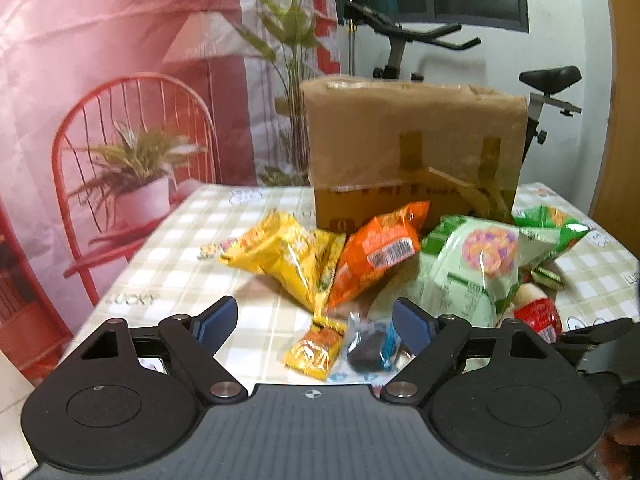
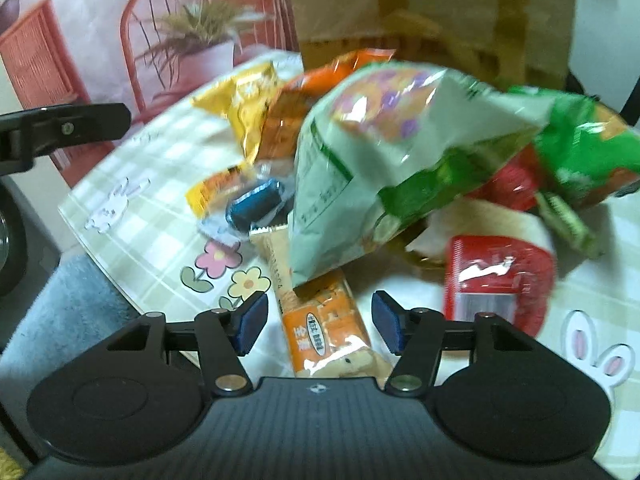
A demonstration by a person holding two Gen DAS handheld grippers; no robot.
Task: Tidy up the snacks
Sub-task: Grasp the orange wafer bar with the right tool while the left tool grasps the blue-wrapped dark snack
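Several snack packets lie heaped on a checked tablecloth (image 1: 180, 248) in front of a brown cardboard box (image 1: 412, 140), which stands at the far side of the table. In the left wrist view, a yellow bag (image 1: 280, 256) lies at the left of the heap, an orange bag (image 1: 376, 256) leans against it, and a pale green bag (image 1: 468, 268) sits to the right, with a red packet (image 1: 538, 314) low beside that. The left gripper (image 1: 314, 324) has its jaws apart over the near edge of the heap; between its blue pads, not touched by either, lie a small yellow packet (image 1: 316, 350) and a clear wrapper with a dark cookie (image 1: 366, 350) inside. The right gripper (image 2: 320, 322) also has its jaws apart, with a long orange biscuit bar (image 2: 324, 328) lying lengthwise between the pads; neither pad seems to press on it, though the view is blurred. The far end of that bar is tucked under the pale green bag, and the dark cookie lies just left of it. Printed flowers (image 2: 224, 270) and a rabbit (image 2: 596, 356) decorate the cloth near the table edge.
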